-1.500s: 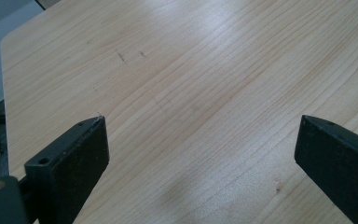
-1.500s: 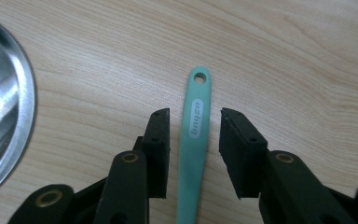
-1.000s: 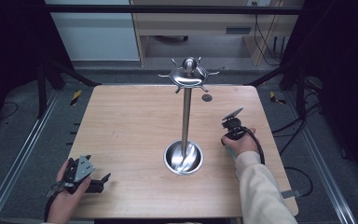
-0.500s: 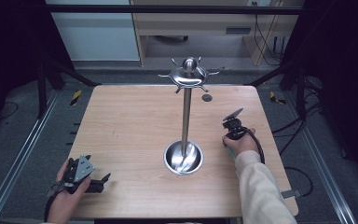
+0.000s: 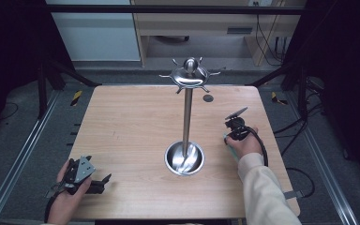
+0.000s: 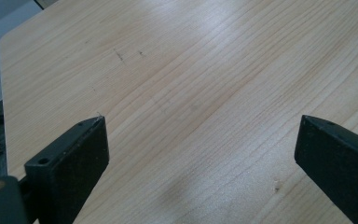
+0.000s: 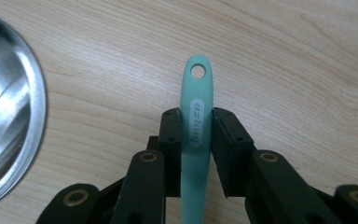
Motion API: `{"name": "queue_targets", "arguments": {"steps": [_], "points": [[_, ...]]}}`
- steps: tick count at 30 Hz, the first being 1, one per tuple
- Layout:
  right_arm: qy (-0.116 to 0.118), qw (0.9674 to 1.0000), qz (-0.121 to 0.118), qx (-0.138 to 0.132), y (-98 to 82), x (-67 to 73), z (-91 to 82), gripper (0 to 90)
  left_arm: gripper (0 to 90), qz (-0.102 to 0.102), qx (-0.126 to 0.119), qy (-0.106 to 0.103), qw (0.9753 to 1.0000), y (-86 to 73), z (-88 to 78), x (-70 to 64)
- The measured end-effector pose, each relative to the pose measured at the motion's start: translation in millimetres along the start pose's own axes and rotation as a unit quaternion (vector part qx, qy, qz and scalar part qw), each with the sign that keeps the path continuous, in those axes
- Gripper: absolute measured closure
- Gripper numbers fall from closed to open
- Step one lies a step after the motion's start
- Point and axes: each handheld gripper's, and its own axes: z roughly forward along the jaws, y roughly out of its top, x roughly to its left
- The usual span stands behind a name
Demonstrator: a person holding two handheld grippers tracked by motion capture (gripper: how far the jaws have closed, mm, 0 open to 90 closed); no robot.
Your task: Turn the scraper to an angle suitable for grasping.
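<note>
So there's a wooden bench [image 5: 131,131] with a tall metal stand [image 5: 186,117] in the middle: a shiny round bowl-shaped base [image 5: 184,158], a straight pole, and a cap on top with little hooks [image 5: 191,75] sticking out all around. A small dark round spot [image 5: 208,98] sits on the bench top behind it, hard to tell what it is.

The right hand-held gripper [image 7: 196,126] is off to the right of the base, near the bench's right edge, and it's pinching a mint-green utensil handle [image 7: 196,121] tight between both jaws. The handle's tip pokes out past the jaws, with a hanging hole [image 7: 197,71] in it and some pale lettering below that. In the right gripper view the rim of the base is just off to the left of it, not touching.

The left hand-held gripper [image 5: 82,176] is down at the bench's near-left corner, well apart from the stand. Its jaws are spread wide with just bare wood grain between them, nothing gripped.
</note>
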Motion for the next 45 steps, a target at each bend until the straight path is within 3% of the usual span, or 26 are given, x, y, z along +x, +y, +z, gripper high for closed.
{"name": "queue_targets", "arguments": {"steps": [8,13,22,29,33,36,37,45], "points": [[-0.004,0.9989,-0.035,-0.03,-3.5,7.3,-23.5,74.3,2.8,-0.001,0.001,0.002,1.0,-0.5,0.0,1.1],[-0.008,0.9964,-0.055,-0.063,-3.3,6.7,-53.0,74.3,2.8,0.0,0.002,0.004,1.0,-1.2,-1.4,0.9],[-0.01,0.9929,-0.065,-0.099,-4.5,4.5,-83.0,74.3,2.8,-0.002,0.001,0.004,1.0,-1.7,-1.7,1.2],[0.002,0.9884,-0.074,-0.132,-2.7,7.8,-105.5,74.3,2.7,-0.005,0.0,0.008,1.0,-1.5,-2.1,2.1],[0.021,0.9827,-0.068,-0.171,1.7,7.2,-126.3,74.3,2.6,-0.015,-0.009,0.014,0.9997,-2.2,-3.4,3.3],[0.022,0.9776,-0.068,-0.198,6.7,7.1,-141.3,74.3,2.6,-0.013,-0.007,0.014,0.9998,-2.6,-3.6,3.9],[0.025,0.9745,-0.068,-0.212,9.4,7.8,-149.7,74.3,2.6,-0.014,-0.008,0.014,0.9998,-2.4,-3.2,3.6],[0.034,0.9668,-0.07,-0.244,8.8,16.9,-164.3,74.2,2.6,-0.016,-0.003,0.01,0.9998,-3.7,-2.5,2.6]]}}
